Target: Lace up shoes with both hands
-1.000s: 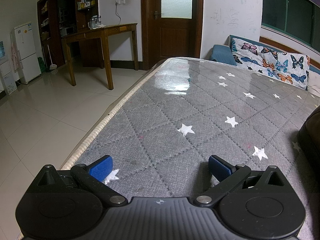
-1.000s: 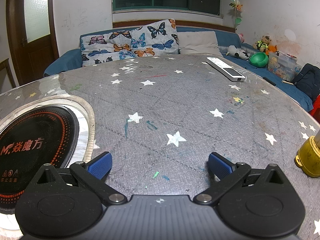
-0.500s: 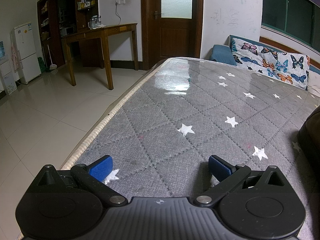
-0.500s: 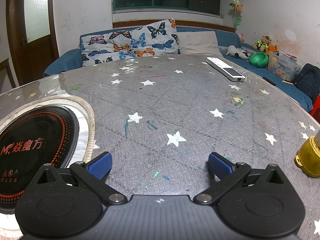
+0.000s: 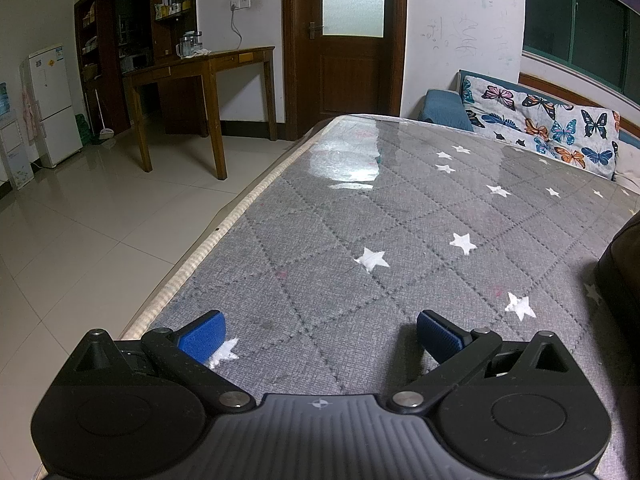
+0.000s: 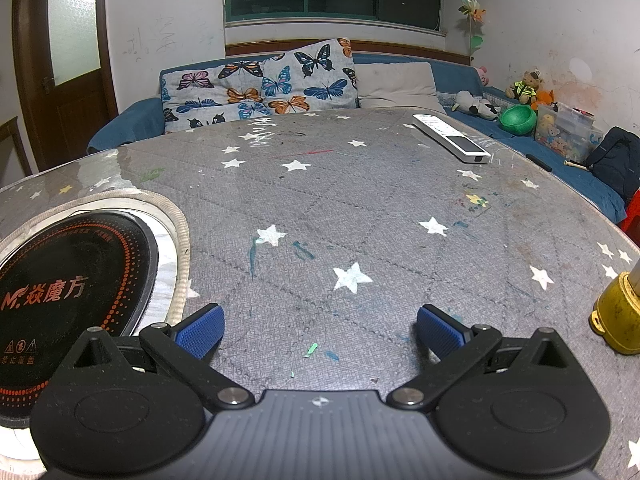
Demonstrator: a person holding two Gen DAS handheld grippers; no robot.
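In the left wrist view, only a dark brown, smooth-looking rounded shoe [image 5: 622, 276] shows, and the right edge of the frame cuts most of it off. It sits at mid-depth on the right side of the grey quilted table cover printed with white stars [image 5: 400, 280], casting a soft shadow to its left. So little is visible that its laces, eyelets and orientation cannot be told.

On the desk [image 6: 360, 208] a cooktop [image 6: 68, 292] lies at the frame's left, a remote [image 6: 450, 138] at upper right, a bottle [image 6: 620, 316] at the right edge, the sofa [image 6: 132, 124] behind.
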